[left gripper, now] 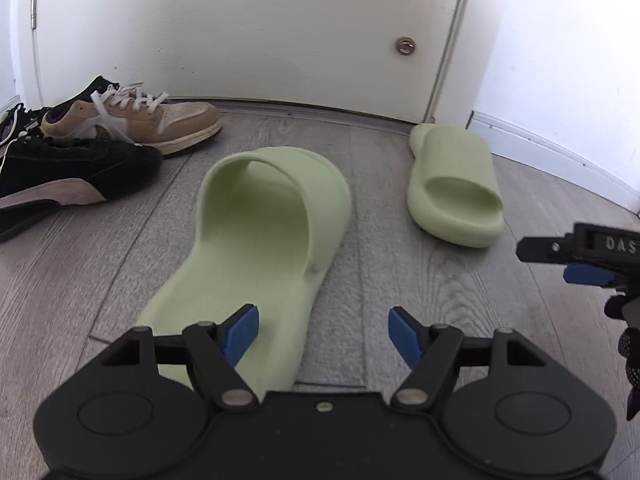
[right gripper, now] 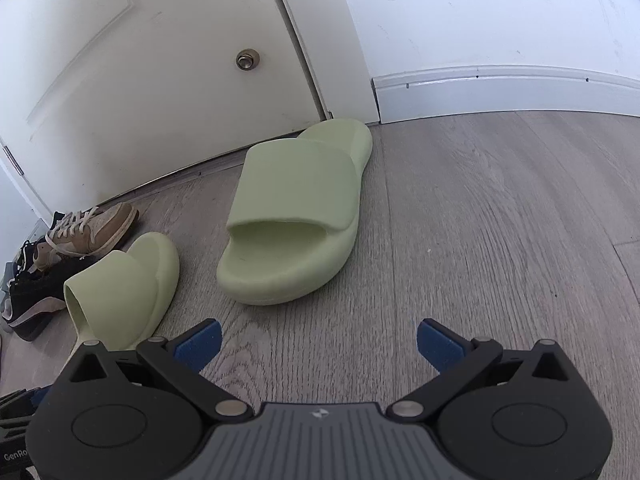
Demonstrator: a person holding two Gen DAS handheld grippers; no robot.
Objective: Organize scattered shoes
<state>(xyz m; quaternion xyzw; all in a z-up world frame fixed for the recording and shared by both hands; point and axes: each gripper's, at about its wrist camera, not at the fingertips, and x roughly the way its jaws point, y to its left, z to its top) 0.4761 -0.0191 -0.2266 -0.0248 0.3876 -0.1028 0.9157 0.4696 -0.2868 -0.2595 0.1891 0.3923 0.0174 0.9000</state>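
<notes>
So two pale green slides were out on the floor (right gripper: pixel 500 220) in front of the door (left gripper: pixel 240 40), not lined up with each other. The near slide (left gripper: pixel 256 240) sat right at the left hand-held gripper (left gripper: pixel 323 334), heel end at about 11 o'clock and already touching the left blue pad, long axis running from there up toward 12, toe to the door. That gripper was wide open with nothing in it. The far slide (right gripper: pixel 296 212) lay at roughly 12 o'clock from the right hand-held gripper (right gripper: pixel 318 346), near but apart, long axis toward 1 o'clock, heel by the doorframe and toe opening facing the camera. Right one was spread wide too, empty. Tan sneaker (left gripper: pixel 136 120) and black sneaker (left gripper: pixel 72 176) were bunched at 10 o'clock by the hinge side. My guess: left is clearly nearer its slide, so whether this was mid-tidy or almost done, that heel was the thing within reach
</notes>
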